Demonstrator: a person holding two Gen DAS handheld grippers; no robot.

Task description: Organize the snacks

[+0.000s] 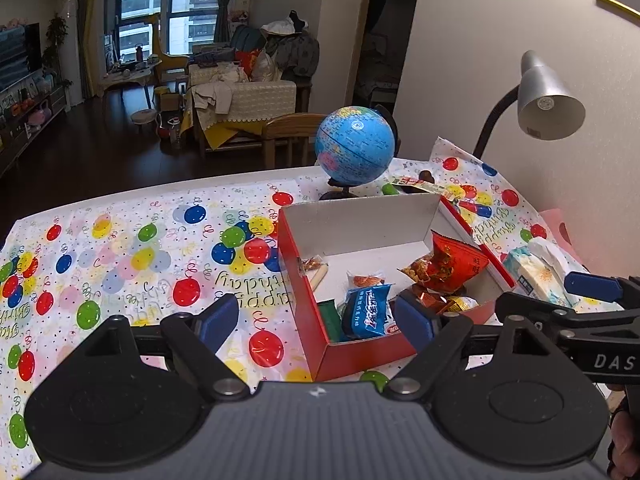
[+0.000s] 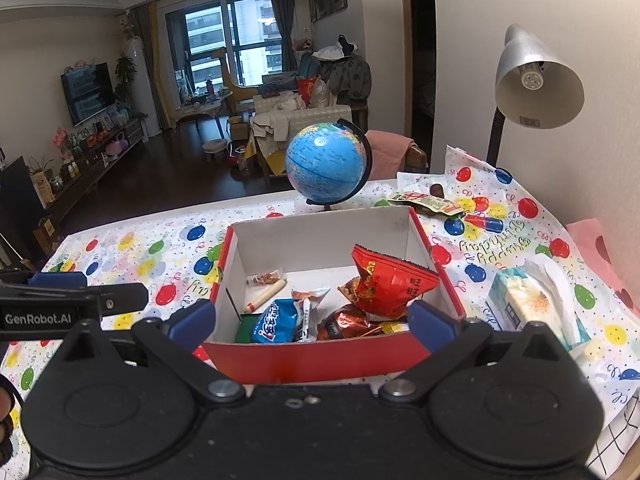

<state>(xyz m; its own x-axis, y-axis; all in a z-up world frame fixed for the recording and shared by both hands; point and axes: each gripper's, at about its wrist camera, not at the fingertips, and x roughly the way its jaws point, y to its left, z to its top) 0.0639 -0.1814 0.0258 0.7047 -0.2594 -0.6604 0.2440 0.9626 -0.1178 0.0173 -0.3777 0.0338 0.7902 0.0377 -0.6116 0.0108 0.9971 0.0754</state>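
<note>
Balloon-print cloth covers the table (image 1: 120,248), where the left wrist view shows wide, empty left tongs (image 1: 322,320) beside the red cardboard box (image 1: 304,320) of snack packets, while the right wrist view shows equally wide right tongs (image 2: 312,320) facing that box, so any remaining packet should probably be pinched by its crimped edge.

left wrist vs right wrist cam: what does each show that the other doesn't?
Only left wrist: the wooden chair behind the table, the right gripper from the side.
Only right wrist: the TV, the pink cloth behind the globe.
Both: red box of snacks, globe, lamp, tissue pack, both grippers open and empty.
</note>
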